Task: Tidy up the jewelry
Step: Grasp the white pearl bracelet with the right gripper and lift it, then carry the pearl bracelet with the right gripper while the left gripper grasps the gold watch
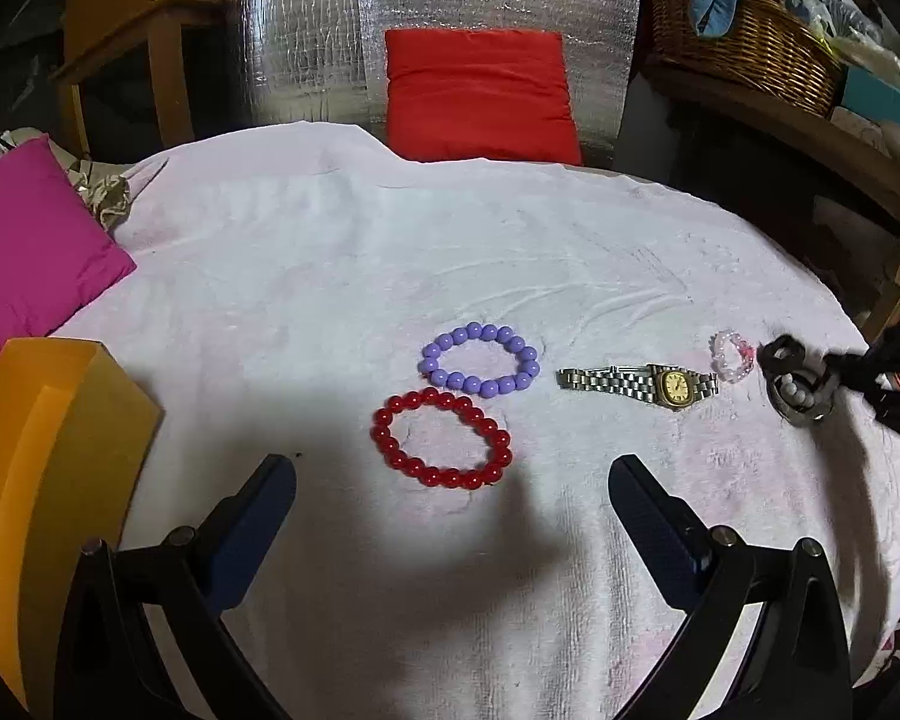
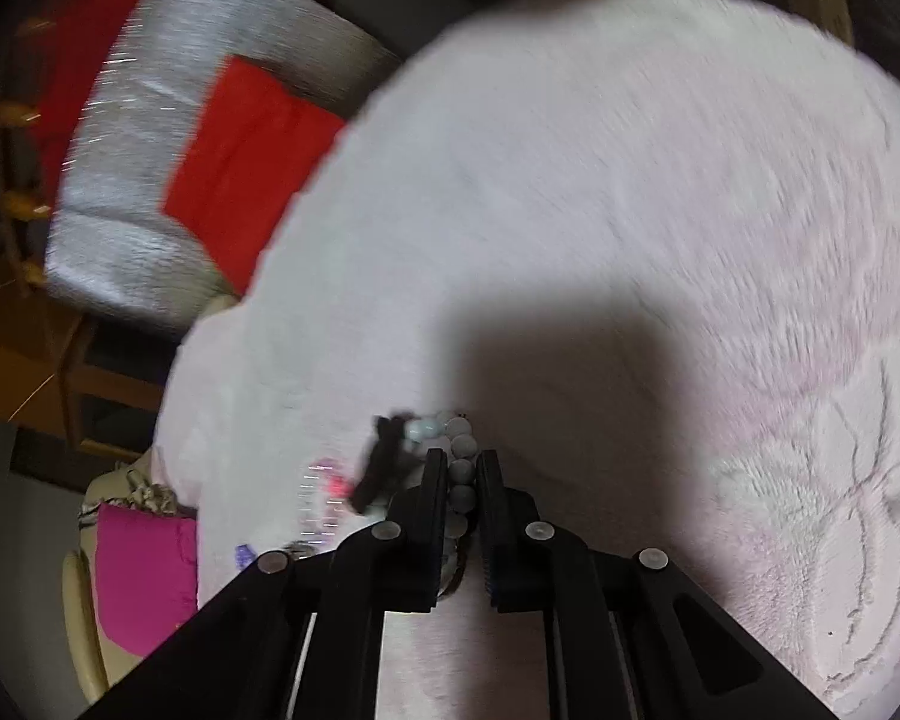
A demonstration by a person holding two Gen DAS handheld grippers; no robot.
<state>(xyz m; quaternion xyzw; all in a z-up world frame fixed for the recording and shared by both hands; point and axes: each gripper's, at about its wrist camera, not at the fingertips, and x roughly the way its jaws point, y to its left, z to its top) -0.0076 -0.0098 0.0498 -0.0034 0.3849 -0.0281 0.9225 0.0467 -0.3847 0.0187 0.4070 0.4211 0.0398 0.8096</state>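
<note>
While the right jaws pinch: the right gripper (image 2: 462,483) is clenched on a pale bead bracelet (image 2: 461,456), its beads stacked in the narrow gap between the two black fingers.
Left jaws: the left gripper (image 1: 453,483) is spread wide and carries nothing, poised low over the white towel (image 1: 330,252).
Held piece: seen from the left camera, the bracelet sits at the far right of the row, inside the right gripper's tips, with a dark loop around it that I cannot identify.
Rest of the jewelry: a red bead bracelet (image 1: 441,439) lies just ahead of the left jaws, a purple bead bracelet (image 1: 480,359) touches it behind, then a metal wristwatch (image 1: 642,384) and a small pink bracelet (image 1: 732,355), all on the towel.
Doing it well: I judge a slow, straight lift best, keeping several beads inside the pinch so the elastic does not roll out or snag the pink bracelet beside it.
Pose: the right gripper tilts steeply down and its view is blurred; the left one is level and angled gently down.
Likely destination: an orange box (image 1: 60,450) stands at the left edge.
</note>
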